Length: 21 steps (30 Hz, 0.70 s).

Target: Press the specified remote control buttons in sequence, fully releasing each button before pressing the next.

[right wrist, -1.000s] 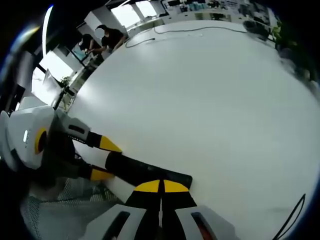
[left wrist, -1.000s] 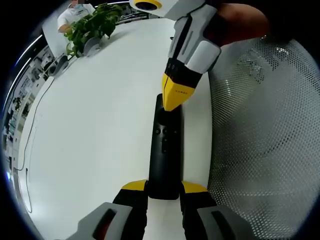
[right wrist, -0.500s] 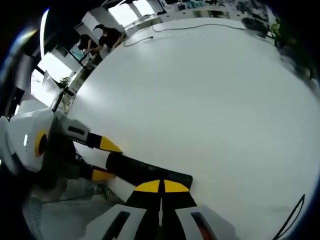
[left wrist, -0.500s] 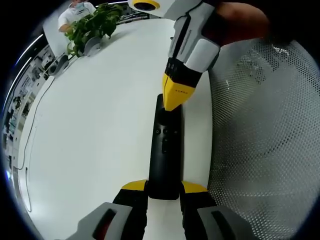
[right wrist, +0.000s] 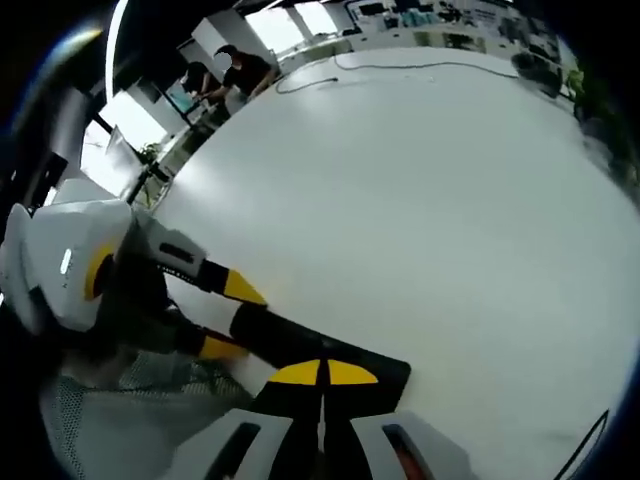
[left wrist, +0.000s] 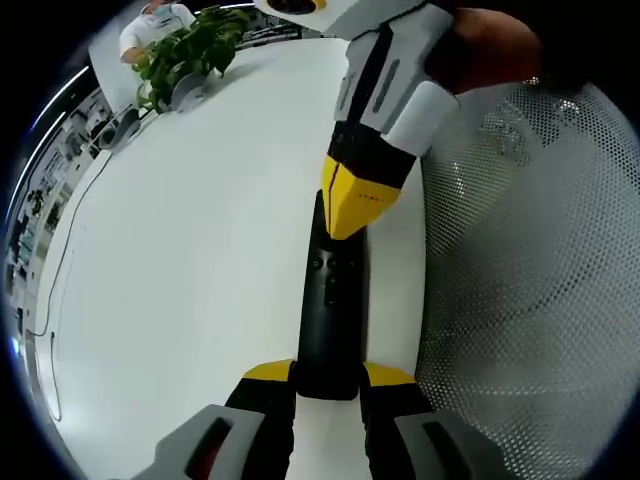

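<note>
A long black remote control [left wrist: 330,310] lies on the white table [left wrist: 200,230], close to its edge. My left gripper [left wrist: 330,375] is shut on its near end, one yellow-tipped jaw on each side. My right gripper [left wrist: 352,215] reaches in from the top of the left gripper view, shut, with its yellow tip down on the far part of the remote, just above a row of small buttons. In the right gripper view my own jaws [right wrist: 322,372] are shut together over the remote [right wrist: 290,340], and the left gripper [right wrist: 232,318] holds its other end.
A mesh chair back [left wrist: 530,280] stands right beside the table edge next to the remote. A potted plant [left wrist: 185,50] sits at the far end of the table, and a thin cable [left wrist: 55,300] runs along its left side. A person [right wrist: 225,70] is at the back of the room.
The right gripper's tip looks larger and sits a little lower on the remote, nearer the left gripper. The left gripper and the remote have not moved.
</note>
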Available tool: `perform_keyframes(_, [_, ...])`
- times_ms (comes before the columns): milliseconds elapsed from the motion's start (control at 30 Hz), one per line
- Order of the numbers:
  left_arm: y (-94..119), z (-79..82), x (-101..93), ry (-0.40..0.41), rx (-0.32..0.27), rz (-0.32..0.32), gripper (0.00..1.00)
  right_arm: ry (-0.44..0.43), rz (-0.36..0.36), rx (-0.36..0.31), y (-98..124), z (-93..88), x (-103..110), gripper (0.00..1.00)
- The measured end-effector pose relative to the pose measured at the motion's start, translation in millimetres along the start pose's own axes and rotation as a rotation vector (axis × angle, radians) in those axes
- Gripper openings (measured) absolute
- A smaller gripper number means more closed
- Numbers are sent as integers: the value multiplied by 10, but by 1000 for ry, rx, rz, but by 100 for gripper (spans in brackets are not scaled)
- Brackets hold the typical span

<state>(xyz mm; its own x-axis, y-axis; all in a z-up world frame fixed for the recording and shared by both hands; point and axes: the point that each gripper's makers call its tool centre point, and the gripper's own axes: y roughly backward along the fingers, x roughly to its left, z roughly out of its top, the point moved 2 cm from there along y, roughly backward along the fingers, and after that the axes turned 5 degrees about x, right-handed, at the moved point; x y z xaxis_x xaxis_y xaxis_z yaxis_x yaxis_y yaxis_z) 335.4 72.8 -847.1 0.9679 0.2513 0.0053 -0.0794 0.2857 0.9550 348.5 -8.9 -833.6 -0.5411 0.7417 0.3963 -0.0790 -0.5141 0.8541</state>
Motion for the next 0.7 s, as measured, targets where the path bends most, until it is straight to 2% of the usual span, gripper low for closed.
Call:
perform_keyframes(67, [0,0,1,1,0,0,25,14,-6,9,-7,-9,7,0])
perform_keyframes(167, [-1,1,2,2,0,-1,25,84,-41,30,-30,-34,-5,0])
perform_keyframes(267, [-1,2,1,0,1,-1,25,105,-58,26,-33,-29,13,0])
perform_keyframes(700, [-3,4,-1,8,2,0,25,80,-91,38,-47,-20,-9,0])
